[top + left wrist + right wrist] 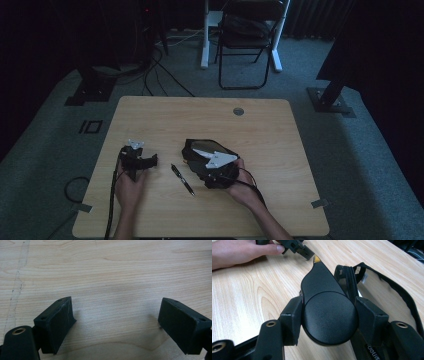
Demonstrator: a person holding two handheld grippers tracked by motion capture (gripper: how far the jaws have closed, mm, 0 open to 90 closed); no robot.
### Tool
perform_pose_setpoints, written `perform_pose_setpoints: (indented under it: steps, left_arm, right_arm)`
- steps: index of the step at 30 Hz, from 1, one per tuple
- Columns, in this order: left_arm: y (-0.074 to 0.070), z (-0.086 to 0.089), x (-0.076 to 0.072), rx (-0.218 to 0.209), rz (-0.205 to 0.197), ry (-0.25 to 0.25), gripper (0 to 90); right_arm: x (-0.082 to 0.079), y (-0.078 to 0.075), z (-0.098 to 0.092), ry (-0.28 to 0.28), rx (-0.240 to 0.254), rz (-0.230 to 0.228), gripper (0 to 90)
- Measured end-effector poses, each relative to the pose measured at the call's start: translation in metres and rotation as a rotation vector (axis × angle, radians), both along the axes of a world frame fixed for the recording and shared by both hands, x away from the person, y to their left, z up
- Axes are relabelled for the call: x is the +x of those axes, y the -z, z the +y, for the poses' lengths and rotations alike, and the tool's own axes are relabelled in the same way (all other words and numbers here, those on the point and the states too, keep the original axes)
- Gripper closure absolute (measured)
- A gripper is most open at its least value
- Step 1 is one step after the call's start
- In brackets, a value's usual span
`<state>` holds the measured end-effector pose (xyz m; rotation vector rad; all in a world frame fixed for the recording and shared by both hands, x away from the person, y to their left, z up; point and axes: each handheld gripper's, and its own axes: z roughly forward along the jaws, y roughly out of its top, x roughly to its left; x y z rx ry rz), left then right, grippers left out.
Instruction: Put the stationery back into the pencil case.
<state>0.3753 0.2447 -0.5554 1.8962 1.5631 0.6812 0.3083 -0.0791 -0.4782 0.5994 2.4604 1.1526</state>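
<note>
Your right gripper [329,322] is closed on a black pen-shaped object [328,315]; its round end sits between the jaws, and its gold tip points away toward your left hand [239,251]. Beside the object, on its right, lies a black pouch [387,287] with the zipper open. On the table [165,115], your left gripper [142,161] rests with jaws wide apart and empty. The black pen [182,179] lies between both grippers, its long axis diagonal, near to both.
</note>
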Motion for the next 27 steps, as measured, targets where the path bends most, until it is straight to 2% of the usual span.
perform_pose_setpoints:
  steps: [27]
  left_arm:
    - [0.000, 0.000, 0.000, 0.000, 0.000, 0.000, 13.1]
  right_arm:
    - [0.004, -0.015, -0.008, 0.030, 0.021, -0.036, 41.7]
